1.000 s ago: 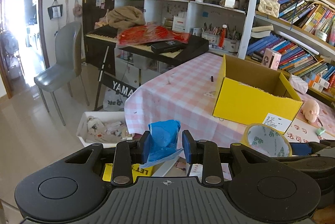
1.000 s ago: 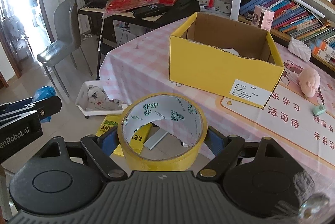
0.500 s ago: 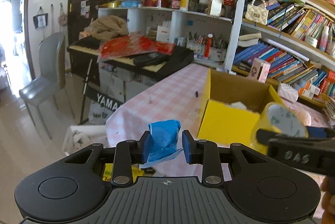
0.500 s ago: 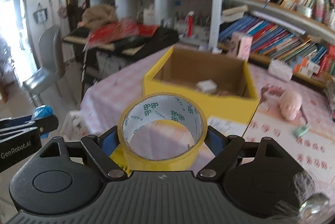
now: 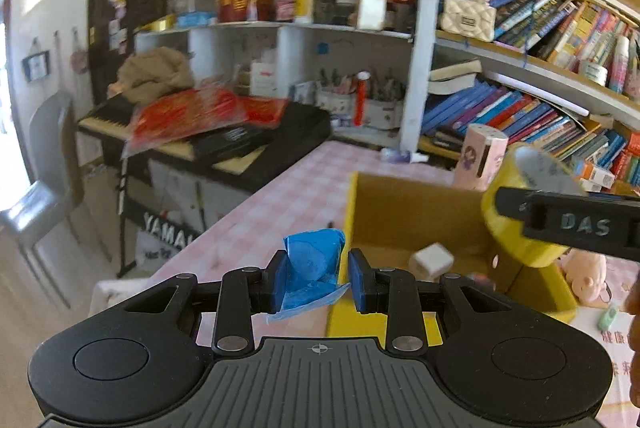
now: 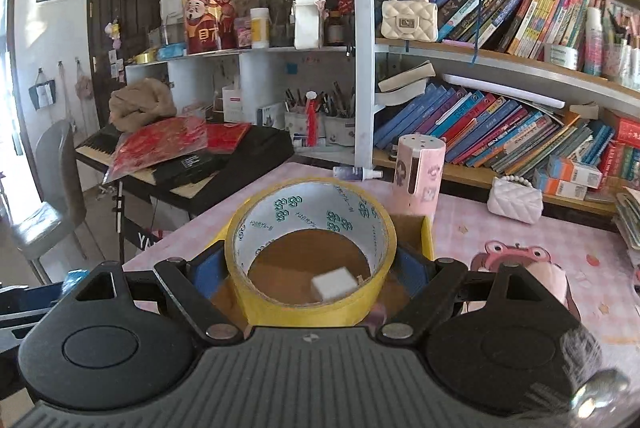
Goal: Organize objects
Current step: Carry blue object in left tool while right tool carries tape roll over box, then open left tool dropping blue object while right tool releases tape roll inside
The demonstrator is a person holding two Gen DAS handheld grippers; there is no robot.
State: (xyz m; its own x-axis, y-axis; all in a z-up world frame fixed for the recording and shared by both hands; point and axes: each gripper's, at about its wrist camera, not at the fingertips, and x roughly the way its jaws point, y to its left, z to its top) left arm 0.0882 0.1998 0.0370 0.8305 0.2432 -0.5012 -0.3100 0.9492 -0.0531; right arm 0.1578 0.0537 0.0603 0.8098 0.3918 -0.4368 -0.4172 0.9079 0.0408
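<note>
My left gripper [image 5: 316,282] is shut on a crumpled blue packet [image 5: 311,270] and holds it just left of the open yellow cardboard box [image 5: 404,212]. My right gripper [image 6: 310,268] is shut on a roll of yellow tape [image 6: 310,240] and holds it over the box's brown inside [image 6: 296,268]. The tape [image 5: 520,212] and the right gripper's finger [image 5: 576,224] also show at the right of the left wrist view, above the box. A small white cube [image 5: 432,260] lies inside the box; it shows through the roll [image 6: 334,284].
The box stands on a table with a pink checked cloth [image 5: 280,204]. A pink canister [image 6: 418,176], a white quilted purse [image 6: 516,202] and a pink pig toy [image 5: 586,270] are near the box. Bookshelves [image 6: 520,132] stand behind. A keyboard [image 5: 208,144] and a grey chair [image 5: 40,188] stand to the left.
Both grippers have moved forward and up toward the box, each keeping its load. The tape roll now hangs over the box opening, and the blue packet is at the box's left wall.
</note>
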